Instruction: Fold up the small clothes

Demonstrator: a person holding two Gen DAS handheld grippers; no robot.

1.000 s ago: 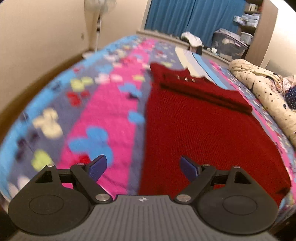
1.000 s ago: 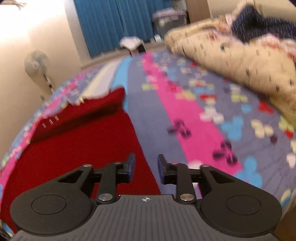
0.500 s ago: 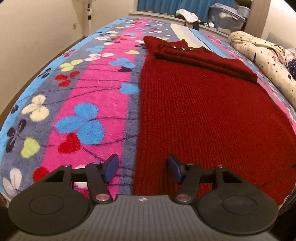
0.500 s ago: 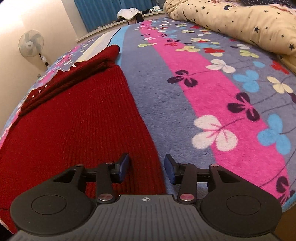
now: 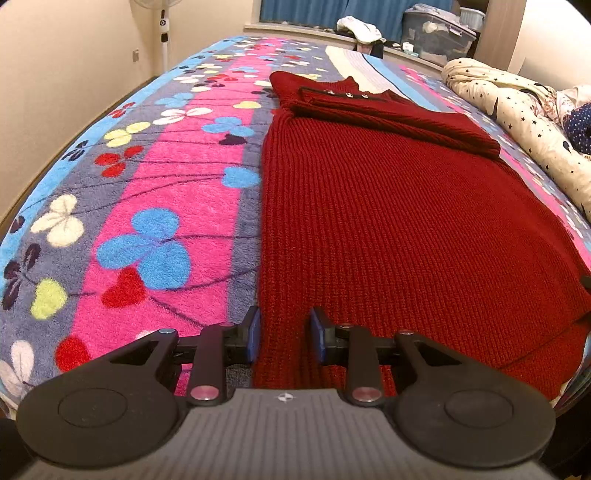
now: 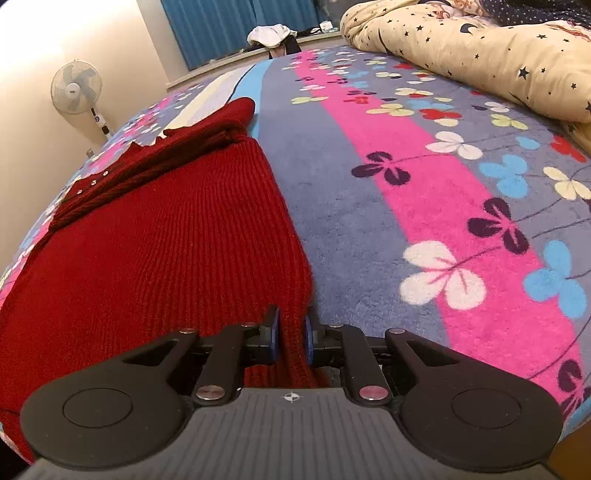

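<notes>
- We see a dark red ribbed knit sweater lying flat on a bed covered by a fleece blanket printed with pink, grey and blue stripes and clover-like flowers.
- The sweater's hem lies at the near edge of the bed, its collar end points toward the far edge, and a sleeve is folded across the chest near the small buttons.
- Our left tool sits at the near edge of the bed, over the sweater's left hem corner; its blue pads are closing, with the sweater's side edge between them, and we see a gap still left beside the right pad.
- Our right tool sits at the near edge too, at the sweater's right hem corner; its pads are closing and already pinch a raised ridge of the knit.
- In the right wrist view, a cream duvet with dark stars is bunched along the right edge of the bed, well apart from the sweater.
- Beyond the far edge we see blue curtains, a white bundle of cloth and a pedestal fan by the wall.
</notes>
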